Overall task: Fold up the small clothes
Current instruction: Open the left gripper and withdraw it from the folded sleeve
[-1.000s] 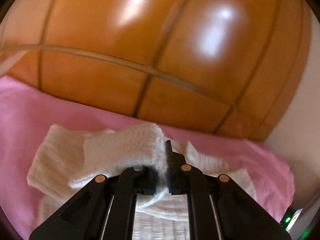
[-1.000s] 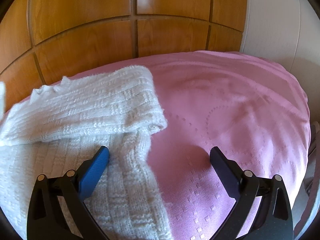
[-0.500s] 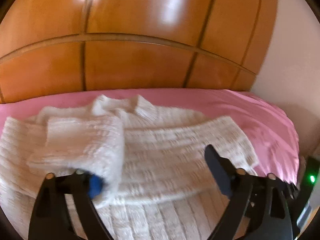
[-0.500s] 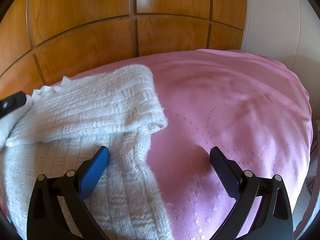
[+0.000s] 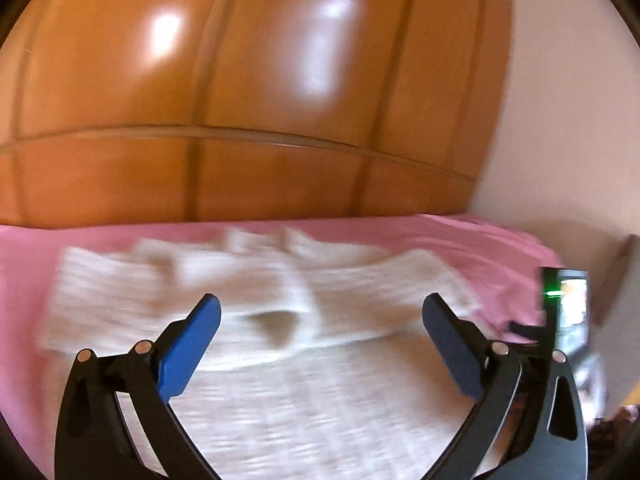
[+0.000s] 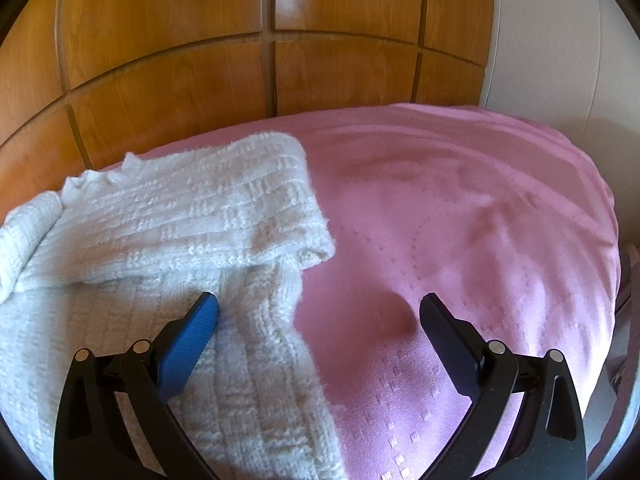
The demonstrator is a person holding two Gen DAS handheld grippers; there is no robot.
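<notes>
Left gripper (image 5: 320,316) fingers (image 5: 192,344) spreading wide, nothing pinched, above white knit sweater (image 5: 280,400). Right gripper (image 6: 318,316) fingers (image 6: 188,344) spread, empty, straddling sweater (image 6: 160,232) edge. Sweater flat on pink bedspread (image 6: 460,220), sleeve folded across chest. Wooden headboard (image 6: 200,80) behind. No legible writing or labels.

Left view: the sweater (image 5: 304,320) is motion-blurred, its knit unreadable. Right view: the sweater (image 6: 168,240) is cut off at the left and bottom edges.
</notes>
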